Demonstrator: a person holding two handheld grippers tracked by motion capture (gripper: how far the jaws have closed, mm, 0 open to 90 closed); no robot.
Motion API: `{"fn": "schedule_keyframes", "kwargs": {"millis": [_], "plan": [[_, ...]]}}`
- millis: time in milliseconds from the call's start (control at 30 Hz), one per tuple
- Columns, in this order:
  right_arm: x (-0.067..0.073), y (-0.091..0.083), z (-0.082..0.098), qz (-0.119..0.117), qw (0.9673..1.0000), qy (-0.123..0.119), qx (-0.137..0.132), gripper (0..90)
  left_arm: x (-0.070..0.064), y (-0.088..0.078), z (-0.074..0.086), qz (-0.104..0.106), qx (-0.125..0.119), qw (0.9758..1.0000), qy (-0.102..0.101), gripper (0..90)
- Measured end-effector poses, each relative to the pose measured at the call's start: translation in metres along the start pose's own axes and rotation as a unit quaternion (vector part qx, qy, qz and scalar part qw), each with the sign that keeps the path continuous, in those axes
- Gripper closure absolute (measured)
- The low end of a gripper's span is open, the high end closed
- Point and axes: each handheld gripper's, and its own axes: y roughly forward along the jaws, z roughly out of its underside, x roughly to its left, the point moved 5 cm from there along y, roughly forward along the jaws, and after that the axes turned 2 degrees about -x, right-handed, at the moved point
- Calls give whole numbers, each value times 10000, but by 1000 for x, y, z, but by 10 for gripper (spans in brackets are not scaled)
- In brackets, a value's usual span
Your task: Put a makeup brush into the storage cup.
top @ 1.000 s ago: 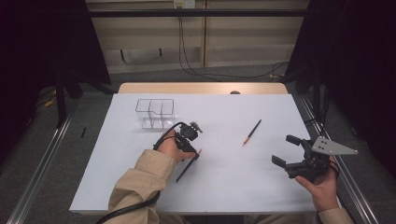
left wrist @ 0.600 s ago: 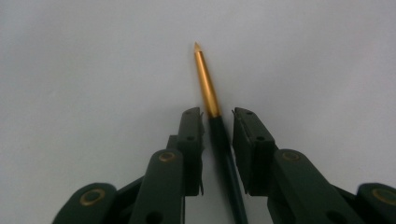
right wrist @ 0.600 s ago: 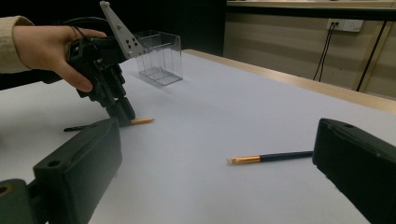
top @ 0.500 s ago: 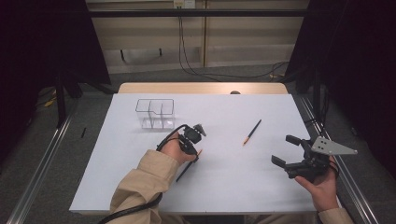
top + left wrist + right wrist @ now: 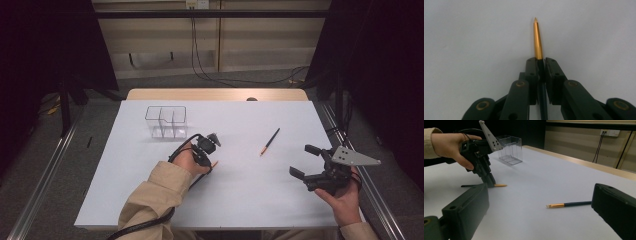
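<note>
We see the table (image 5: 150,200) with a clear compartment box (image 5: 166,121) at its far left, our left gripper (image 5: 207,159) just before it on one pencil (image 5: 538,42), second pencil (image 5: 269,141) lying right of centre, our right gripper (image 5: 306,161) near the right edge.

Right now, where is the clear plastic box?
In the high view the clear plastic box stands upright on the white table, left of centre toward the far edge, just beyond the left gripper, apart from it.
</note>
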Motion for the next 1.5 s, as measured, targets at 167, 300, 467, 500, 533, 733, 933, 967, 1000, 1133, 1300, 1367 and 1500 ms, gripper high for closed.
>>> {"fn": "schedule_keyframes", "kwargs": {"millis": [167,300,467,500,533,733,933,967,1000,1133,1300,1367,1500], "plan": [[0,1,0,2,10000,5,-8,8,-1,0,-1,-24,31,10000,16,835],[-1,1,0,-9,10000,22,-11,9,-1,0,-1,-31,57,10000,-28,840],[-1,0,0,7,10000,16,3,9,0,0,-2,-17,83,10000,-12,841],[-2,0,0,4,10000,17,-5,9,0,0,-2,-18,62,10000,-11,841],[-2,0,0,5,10000,19,-5,9,-1,-1,-2,-31,56,10000,-10,841],[-2,0,1,8,10000,27,16,8,0,-2,-1,44,-8,10000,-8,841],[-2,0,1,13,10000,32,-1,9,0,-7,-5,112,-276,9995,-70,841],[-2,0,1,17,10000,35,0,9,0,-9,-5,151,-312,9994,-53,841],[-2,0,1,18,10000,39,5,9,1,-10,-6,162,-352,9992,-68,841],[-2,0,1,15,10000,8,6,9,3,-14,-8,255,-625,9975,-206,841],[-1,0,1,6,10000,3,15,9,6,-21,-9,248,-953,9947,-307,841],[-1,0,1,2,10000,29,24,9,7,-25,-9,207,-1136,9928,-329,840],[-1,0,1,1,10000,21,25,9,11,-33,-10,249,-1558,9864,-456,841]]}}
